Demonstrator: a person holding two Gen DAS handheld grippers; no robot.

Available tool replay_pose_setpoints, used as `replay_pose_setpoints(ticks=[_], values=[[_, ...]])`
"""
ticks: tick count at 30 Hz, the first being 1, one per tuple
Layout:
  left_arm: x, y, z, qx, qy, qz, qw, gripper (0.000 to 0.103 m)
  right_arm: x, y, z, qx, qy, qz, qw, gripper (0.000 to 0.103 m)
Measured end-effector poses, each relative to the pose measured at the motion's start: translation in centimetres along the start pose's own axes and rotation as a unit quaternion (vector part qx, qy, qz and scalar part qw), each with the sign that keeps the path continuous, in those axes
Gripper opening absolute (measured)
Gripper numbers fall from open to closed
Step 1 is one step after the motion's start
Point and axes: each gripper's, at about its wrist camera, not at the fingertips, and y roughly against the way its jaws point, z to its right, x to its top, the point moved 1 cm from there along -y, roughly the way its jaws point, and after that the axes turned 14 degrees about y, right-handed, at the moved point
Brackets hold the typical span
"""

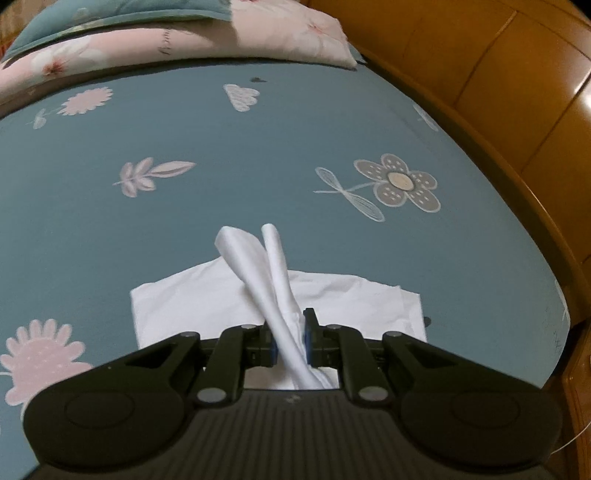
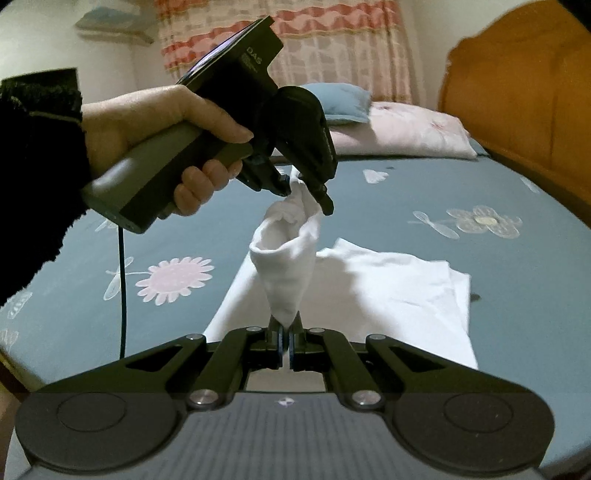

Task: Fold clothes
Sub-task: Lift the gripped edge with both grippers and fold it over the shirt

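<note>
Left wrist view: the left hand-held gripper (image 1: 290, 341), matte black with blue pads, is clenched on a bunched strip of the white garment (image 1: 207, 295). The cloth is thin, soft and smooth; two rolled lobes of it stick up past the fingertips, crossing each other. The rest of the garment lies flat on the bed (image 1: 258, 140) in a roughly rectangular folded shape with crisp straight edges at its left and right. The bed's sheet is teal cotton-like fabric printed with pale pink and grey flowers and leaves. A pink floral quilt (image 1: 288, 33) lies folded at the far end, puffy and rounded. A glossy orange-brown wooden frame (image 1: 517, 110) curves along the right side.

Right wrist view: the right hand-held gripper (image 2: 286, 341) is clamped tight on a pointed corner of the same white garment (image 2: 388, 288). From there the cloth rises as a hollow cone to the left hand-held gripper (image 2: 303, 192), which pinches its crumpled upper end above the bed (image 2: 369, 192). A hand (image 2: 155, 129) in a dark fuzzy sleeve (image 2: 37, 177) grips the grey handle; a thin black cable (image 2: 122, 295) hangs below. The remaining cloth spreads flat and slightly wrinkled on the sheet. A blue cushion (image 2: 340, 99) rests on the pink quilt (image 2: 406, 133), before a patterned curtain (image 2: 332, 44) and the wooden headboard (image 2: 517, 92).
</note>
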Motion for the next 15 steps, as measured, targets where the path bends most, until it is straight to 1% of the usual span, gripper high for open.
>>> replay_pose_setpoints(ticks=[7, 15], values=[[-1.0, -3.6, 3.3, 0.007, -0.023, -0.025, 0.9994, 0.011, -1.4, 0.3, 2.0, -0.005, -0.029, -0.008, 1.0, 0.003], [-1.5, -5.6, 5.7, 0.003, -0.039, -0.033, 0.9987, 0.011, -2.3, 0.9, 3.9, -0.02, -0.061, -0.018, 0.998, 0.003]])
